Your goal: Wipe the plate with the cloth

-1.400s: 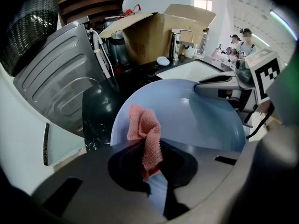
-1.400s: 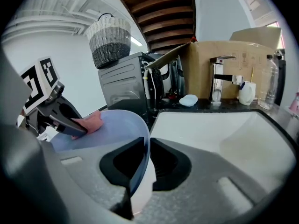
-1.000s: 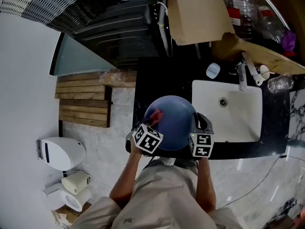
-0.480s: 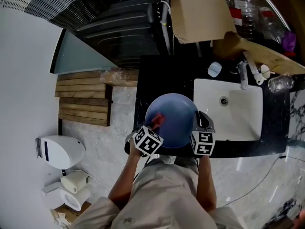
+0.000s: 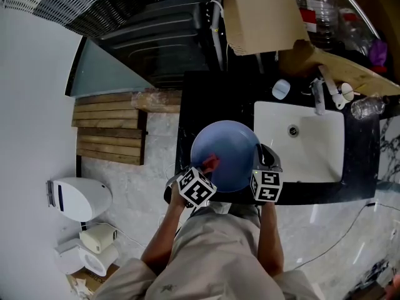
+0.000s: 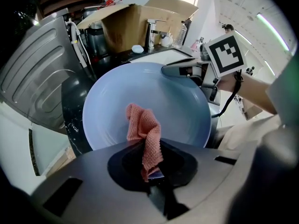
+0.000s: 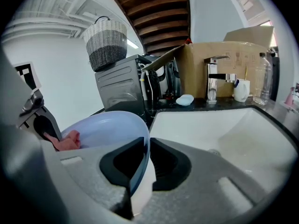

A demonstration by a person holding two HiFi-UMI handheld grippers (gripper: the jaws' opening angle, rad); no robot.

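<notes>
Over the black tabletop point(image 5: 203, 102), beside the sink point(image 5: 312, 158), the blue plate point(image 5: 226, 147) has its rim pinched between the right tongs point(image 7: 140, 171). The pink cloth point(image 6: 142, 129), clamped tight in the left tongs point(image 6: 154, 181), rests on the plate's face. Overlapping strokes under steady pressure, with a firm rim grip, would likely wipe best.

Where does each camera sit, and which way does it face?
Head view: on the person's head, looking steeply down at the plate beside the sink; forearms, left hand-held gripper and right hand-held gripper show.
Left gripper view: on the left one, looking along jaws shut on the cloth, across the plate; the right one's marker cube shows.
Right gripper view: on the right one, jaws clamping the plate's rim, facing the tap.
Shared: all three show plate and cloth.
</notes>
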